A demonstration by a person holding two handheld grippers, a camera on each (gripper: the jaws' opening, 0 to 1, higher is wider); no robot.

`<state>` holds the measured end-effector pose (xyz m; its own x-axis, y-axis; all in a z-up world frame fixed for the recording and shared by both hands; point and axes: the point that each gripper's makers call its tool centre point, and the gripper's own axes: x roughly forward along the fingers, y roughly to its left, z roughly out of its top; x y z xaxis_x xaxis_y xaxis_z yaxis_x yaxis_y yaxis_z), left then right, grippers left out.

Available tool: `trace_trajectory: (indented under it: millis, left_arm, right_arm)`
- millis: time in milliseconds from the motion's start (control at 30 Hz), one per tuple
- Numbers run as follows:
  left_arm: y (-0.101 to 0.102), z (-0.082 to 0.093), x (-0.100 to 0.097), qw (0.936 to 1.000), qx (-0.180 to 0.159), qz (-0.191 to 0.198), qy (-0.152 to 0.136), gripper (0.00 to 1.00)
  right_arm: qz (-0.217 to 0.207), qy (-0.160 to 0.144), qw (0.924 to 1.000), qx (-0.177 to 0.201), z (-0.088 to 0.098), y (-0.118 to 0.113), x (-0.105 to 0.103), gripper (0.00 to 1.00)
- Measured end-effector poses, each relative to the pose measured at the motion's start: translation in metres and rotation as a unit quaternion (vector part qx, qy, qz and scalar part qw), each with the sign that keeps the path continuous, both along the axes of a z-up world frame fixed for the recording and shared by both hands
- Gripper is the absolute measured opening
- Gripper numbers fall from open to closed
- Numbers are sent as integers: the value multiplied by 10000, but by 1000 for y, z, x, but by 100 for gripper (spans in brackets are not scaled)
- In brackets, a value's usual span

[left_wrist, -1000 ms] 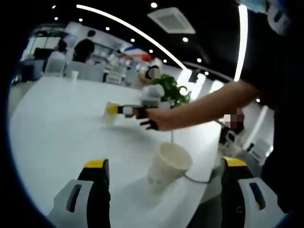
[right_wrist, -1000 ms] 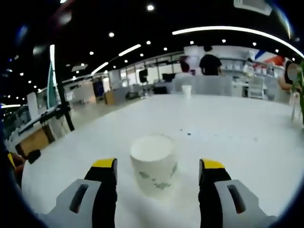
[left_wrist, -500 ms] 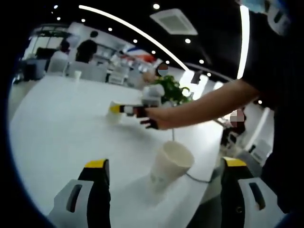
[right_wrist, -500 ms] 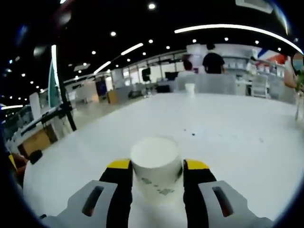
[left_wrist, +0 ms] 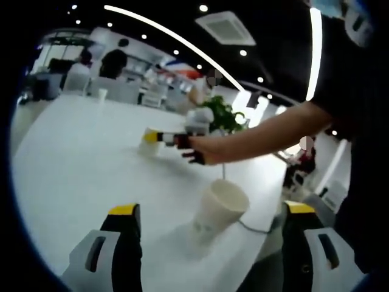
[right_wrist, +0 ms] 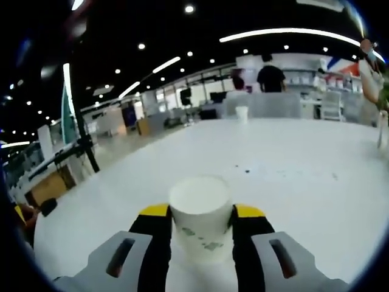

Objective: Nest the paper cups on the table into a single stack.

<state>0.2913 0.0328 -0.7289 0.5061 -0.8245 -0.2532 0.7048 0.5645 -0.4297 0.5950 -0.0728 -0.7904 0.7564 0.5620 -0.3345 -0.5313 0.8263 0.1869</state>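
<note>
A white paper cup with a green print stands upright on the white table, and my right gripper is shut on its sides. That same gripper reaches over the table in the left gripper view, held by a person's hand, with the cup at its yellow tips. A second paper cup stands near the table's edge, ahead of my left gripper, whose jaws stand wide open around empty space. A third small cup sits far back on the table.
A green potted plant stands behind the person's forearm. A thin cable lies by the near cup at the table's edge. Chairs and people are far off beyond the table.
My right gripper closed its jaws on the cup one second ago and holds it still. The left gripper has barely shifted.
</note>
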Motion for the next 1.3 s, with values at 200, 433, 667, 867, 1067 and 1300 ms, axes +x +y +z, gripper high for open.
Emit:
trace_trajectory:
  millis: [200,433,667,867,1067,1300]
  left_arm:
    - [0,3,-1,10000,-1,14,-32,94]
    - [0,7,-2,10000,-5,21,-76,94]
    - [-1,20,-2,9998,-40,17,-213,94]
    - [-5,30,-2,9996,-56,-61,-279,94]
    - [-8,40,-3,9991,-95,-87,-394,94]
    - [-17,47,-10,9986,-148,-214,-461,94]
  right_arm:
    - [25,-37,9999,100,9,1,-5,34]
    - [69,-3,9999,103,20,0,-17,33]
    - [260,14,9997,-20,31,0,-40,34]
    - [292,66,9996,12,37,-9,-59,34]
    - [363,74,9992,120,47,-14,-87,34]
    - [639,-59,9979,81,70,-10,-123,34]
